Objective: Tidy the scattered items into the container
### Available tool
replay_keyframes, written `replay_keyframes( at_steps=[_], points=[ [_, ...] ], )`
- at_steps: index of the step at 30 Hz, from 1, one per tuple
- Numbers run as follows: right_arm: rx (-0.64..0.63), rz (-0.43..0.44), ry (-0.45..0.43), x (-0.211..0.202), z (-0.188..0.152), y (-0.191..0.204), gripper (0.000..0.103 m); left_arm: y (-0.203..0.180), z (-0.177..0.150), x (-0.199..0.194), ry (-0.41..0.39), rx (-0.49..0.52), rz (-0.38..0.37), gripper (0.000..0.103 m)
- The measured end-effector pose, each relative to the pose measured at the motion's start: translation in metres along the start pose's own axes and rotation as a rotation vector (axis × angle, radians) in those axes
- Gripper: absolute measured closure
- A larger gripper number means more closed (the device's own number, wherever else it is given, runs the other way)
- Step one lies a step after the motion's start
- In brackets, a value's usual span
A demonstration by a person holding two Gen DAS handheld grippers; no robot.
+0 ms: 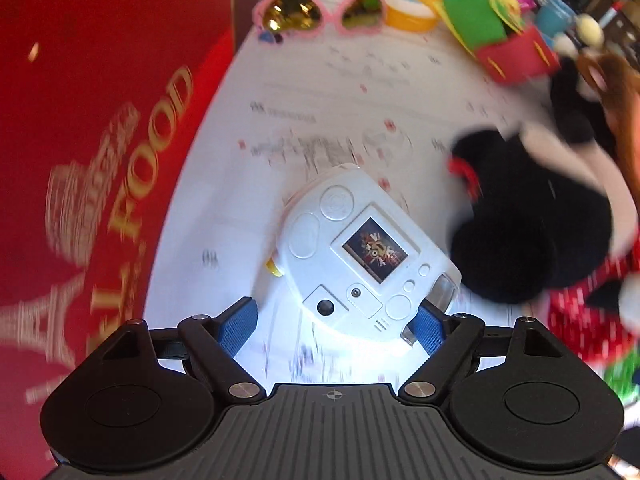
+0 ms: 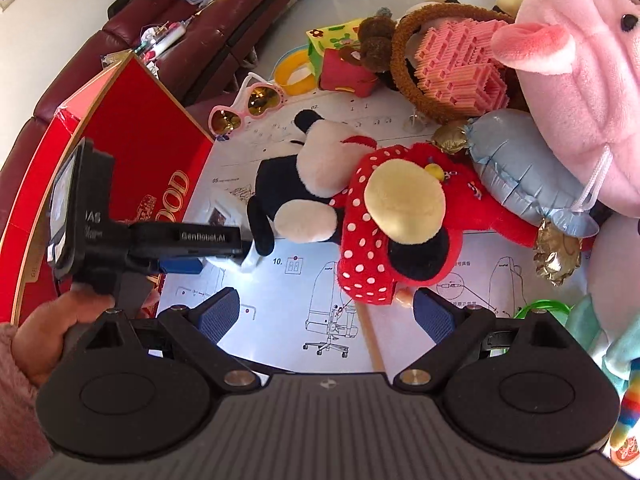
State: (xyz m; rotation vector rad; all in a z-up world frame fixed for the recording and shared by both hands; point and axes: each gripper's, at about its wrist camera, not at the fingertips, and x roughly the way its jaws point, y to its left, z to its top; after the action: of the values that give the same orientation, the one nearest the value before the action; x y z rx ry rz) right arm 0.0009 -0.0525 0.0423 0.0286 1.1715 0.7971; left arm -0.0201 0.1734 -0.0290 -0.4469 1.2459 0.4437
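The left gripper [image 1: 334, 322] hangs nose-down over a white toy camera [image 1: 362, 258], its blue pads spread wide, the toy's near end lying between them; whether the right-hand pad touches it cannot be told. To this gripper's left stands the red box [image 1: 100, 128] lettered "FOOD"; ahead lie pink heart sunglasses [image 1: 320, 10]. The right gripper [image 2: 326, 314] is likewise parted and empty, a polka-dot mouse plush [image 2: 380, 216] just ahead of its fingers on a printed instruction sheet [image 2: 280, 300].
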Motion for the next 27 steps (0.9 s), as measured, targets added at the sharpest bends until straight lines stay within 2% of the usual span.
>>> replay_keyframes(
  at_steps=[3,7,12,14,16,18,21,23,25,27],
  points=[
    [-0.015,-0.014,0.000,-0.002,-0.008,0.004,0.008,-0.012,-0.031,-0.006,0.003,0.094,-0.014,0.016],
    [-0.018,-0.036,-0.016,-0.010,-0.018,0.003,0.008,-0.024,-0.062,-0.016,-0.006,0.205,-0.143,0.015],
    [-0.007,-0.076,-0.036,-0.019,-0.025,-0.002,0.008,-0.020,-0.075,-0.039,-0.081,0.225,-0.211,0.014],
    [-0.007,-0.090,-0.034,-0.019,-0.029,-0.004,0.008,-0.017,-0.080,-0.045,-0.099,0.227,-0.196,0.014],
    [-0.008,-0.099,-0.026,-0.016,-0.033,-0.004,0.008,-0.015,-0.084,-0.046,-0.105,0.235,-0.137,0.011],
    [-0.022,-0.103,-0.018,-0.014,-0.037,-0.002,0.008,-0.011,-0.087,-0.047,-0.118,0.230,-0.095,0.014],
    [-0.075,-0.100,-0.019,-0.011,-0.040,0.007,0.010,-0.007,-0.089,-0.051,-0.128,0.232,-0.114,0.014],
    [-0.107,-0.096,-0.022,-0.008,-0.040,0.013,0.011,-0.009,-0.094,-0.053,-0.146,0.257,-0.097,0.013],
    [-0.141,-0.099,-0.022,-0.005,-0.039,0.018,0.014,-0.012,-0.097,-0.051,-0.165,0.286,-0.023,0.013],
    [-0.168,-0.110,-0.021,-0.001,-0.040,0.022,0.017,-0.008,-0.096,-0.048,-0.169,0.269,0.008,0.014]
  ],
)
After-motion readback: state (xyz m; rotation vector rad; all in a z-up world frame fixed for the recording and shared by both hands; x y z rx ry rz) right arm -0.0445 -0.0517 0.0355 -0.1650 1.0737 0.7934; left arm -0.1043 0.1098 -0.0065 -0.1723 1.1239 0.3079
